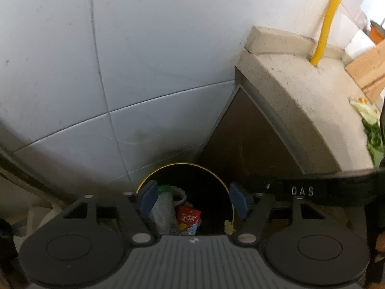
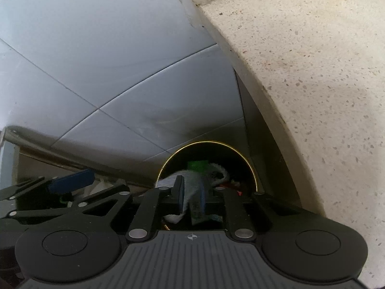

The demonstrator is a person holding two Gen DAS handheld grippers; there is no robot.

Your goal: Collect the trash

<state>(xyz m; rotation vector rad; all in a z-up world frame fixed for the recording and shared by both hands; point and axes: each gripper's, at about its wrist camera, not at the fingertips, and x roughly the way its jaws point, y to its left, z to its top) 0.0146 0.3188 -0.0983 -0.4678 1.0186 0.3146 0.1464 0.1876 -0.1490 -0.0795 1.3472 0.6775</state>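
Observation:
A dark round bin with a thin gold rim point(image 1: 182, 163) point(image 2: 209, 141) stands on the floor against the tiled wall, below both grippers. Inside it lie a clear plastic bottle point(image 1: 163, 209) with a green cap and a red snack packet point(image 1: 187, 218). My left gripper point(image 1: 193, 198) hangs open over the bin's mouth with nothing between its blue pads. My right gripper point(image 2: 192, 192) is also over the bin. Its pads stand a narrow gap apart, and a crumpled white wad point(image 2: 172, 216) with a green printed strip point(image 2: 196, 210) sits loosely in that gap.
A speckled stone counter point(image 1: 300, 91) point(image 2: 312, 72) overhangs the bin on the right, with a brown cabinet side under it. A yellow pipe point(image 1: 329, 24) rises from the counter. Green vegetable scraps point(image 1: 370, 120) and a wooden board point(image 1: 368, 72) lie on it. The white tiled wall point(image 1: 144, 72) is close behind.

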